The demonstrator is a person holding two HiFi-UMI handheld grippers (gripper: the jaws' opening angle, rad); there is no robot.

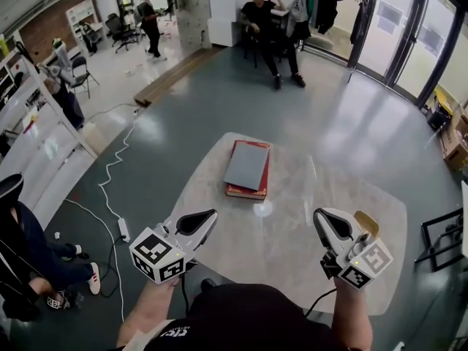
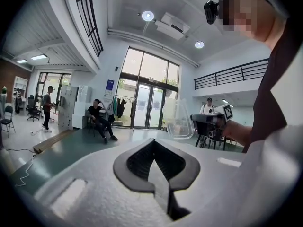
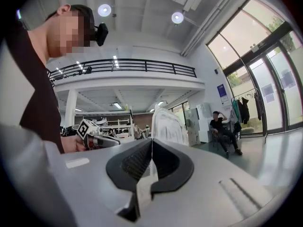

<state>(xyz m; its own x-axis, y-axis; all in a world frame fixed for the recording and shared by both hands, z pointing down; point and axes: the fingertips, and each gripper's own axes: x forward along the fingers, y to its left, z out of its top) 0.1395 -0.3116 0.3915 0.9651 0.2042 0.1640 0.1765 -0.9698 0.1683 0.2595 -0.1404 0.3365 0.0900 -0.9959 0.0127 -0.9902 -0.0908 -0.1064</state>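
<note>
I hold both grippers low over the near edge of a pale marble table (image 1: 292,254). The left gripper (image 1: 208,216) is shut with nothing between its jaws, its marker cube (image 1: 157,256) nearest me. The right gripper (image 1: 322,218) is shut too and holds nothing. A grey book on a red book (image 1: 247,168) lies at the table's middle, well beyond both grippers. In the left gripper view the shut left gripper (image 2: 154,141) points across at the right gripper (image 2: 213,119). In the right gripper view the shut right gripper (image 3: 151,141) faces the left gripper (image 3: 97,137).
A seated person (image 1: 270,20) and a standing person (image 1: 150,17) are at the far side of the room. Another person (image 1: 29,262) is at the left, by a white cable and power strip (image 1: 123,229). A black frame (image 1: 442,232) stands right of the table.
</note>
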